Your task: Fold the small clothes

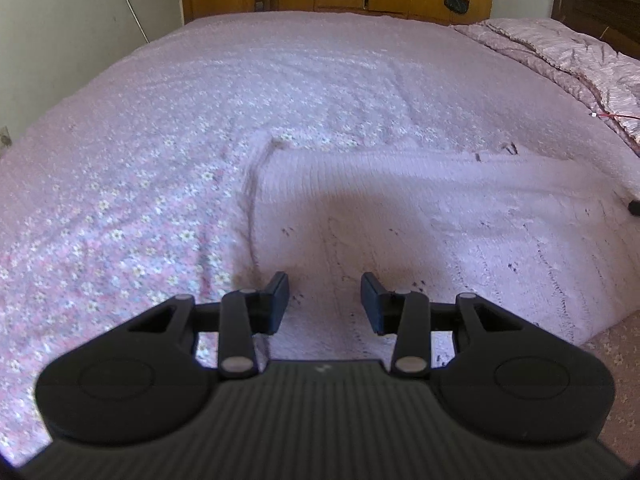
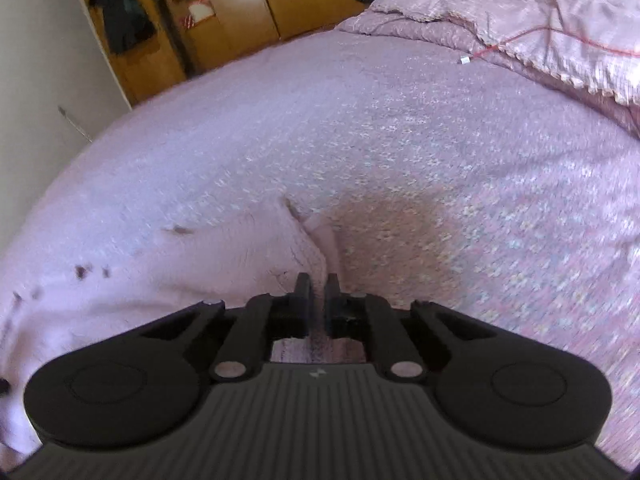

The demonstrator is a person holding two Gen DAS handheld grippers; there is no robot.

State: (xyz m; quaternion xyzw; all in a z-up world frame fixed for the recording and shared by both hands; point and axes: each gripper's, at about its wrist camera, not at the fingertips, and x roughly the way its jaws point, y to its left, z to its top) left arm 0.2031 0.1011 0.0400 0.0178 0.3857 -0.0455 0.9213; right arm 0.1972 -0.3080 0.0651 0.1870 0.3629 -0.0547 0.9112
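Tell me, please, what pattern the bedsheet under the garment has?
The bedsheet is pink with small white flowers, clearest in the left wrist view.

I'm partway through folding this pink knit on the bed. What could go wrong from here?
1. The right gripper is shut at the edge of the pink knit garment, but whether cloth is actually pinched is unclear; a lift could come up empty.
2. The left gripper hangs open over the garment, so pulling with the right alone may drag it askew.
3. Garment and floral bedspread look alike in colour; a pinch could catch the bedspread too.
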